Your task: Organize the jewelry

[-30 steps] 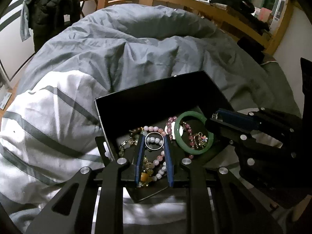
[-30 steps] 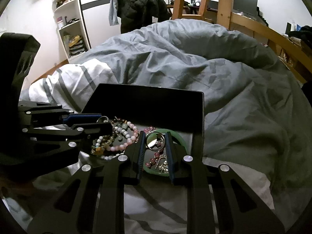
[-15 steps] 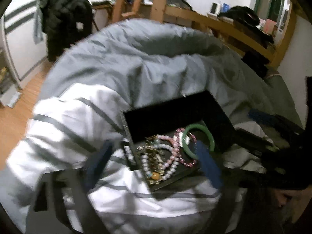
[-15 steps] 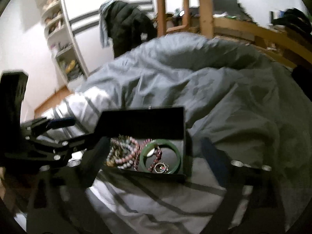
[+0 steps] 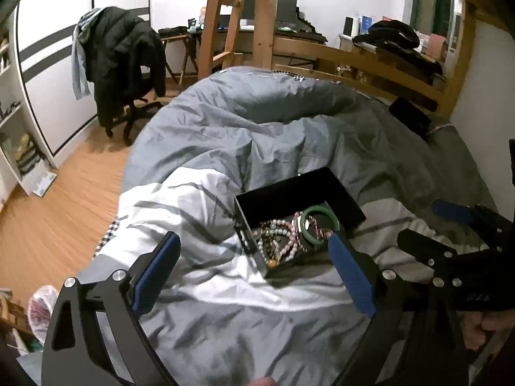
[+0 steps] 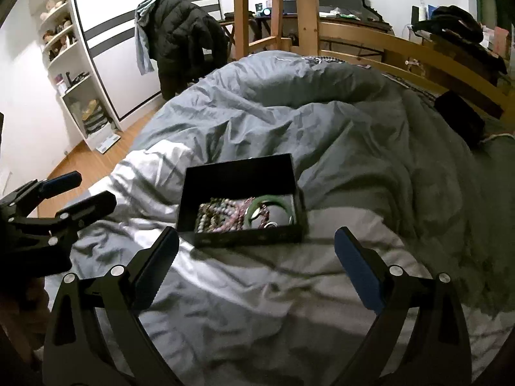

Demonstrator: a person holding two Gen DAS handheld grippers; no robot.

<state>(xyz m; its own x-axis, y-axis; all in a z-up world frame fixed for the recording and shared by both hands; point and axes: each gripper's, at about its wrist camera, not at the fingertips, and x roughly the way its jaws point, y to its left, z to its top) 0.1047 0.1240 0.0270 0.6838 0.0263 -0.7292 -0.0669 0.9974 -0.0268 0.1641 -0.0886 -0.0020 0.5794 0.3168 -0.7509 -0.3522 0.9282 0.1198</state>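
Observation:
An open black jewelry box [image 5: 351, 207] [image 6: 212, 183] lies on the bed. It holds a green bangle [image 5: 309, 225] [image 6: 254, 207] and several bead bracelets [image 5: 283, 241] [image 6: 222, 215]. My left gripper [image 5: 254, 247] is open and empty, raised above and in front of the box; it also shows at the left of the right wrist view [image 6: 77, 189]. My right gripper [image 6: 256, 244] is open and empty, held back from the box; it also shows at the right of the left wrist view [image 5: 428, 225].
The box rests on a rumpled grey and white striped duvet [image 5: 225, 148] [image 6: 322, 135]. A wooden bed frame and ladder [image 5: 267, 16] stand behind. A chair with a black jacket [image 5: 122, 64] and shelves [image 6: 74, 74] are at the left over wooden floor.
Both grippers were shut on ring-like pieces inside the box one second ago. They have opened, left the pieces in the box, and pulled up and back from it.

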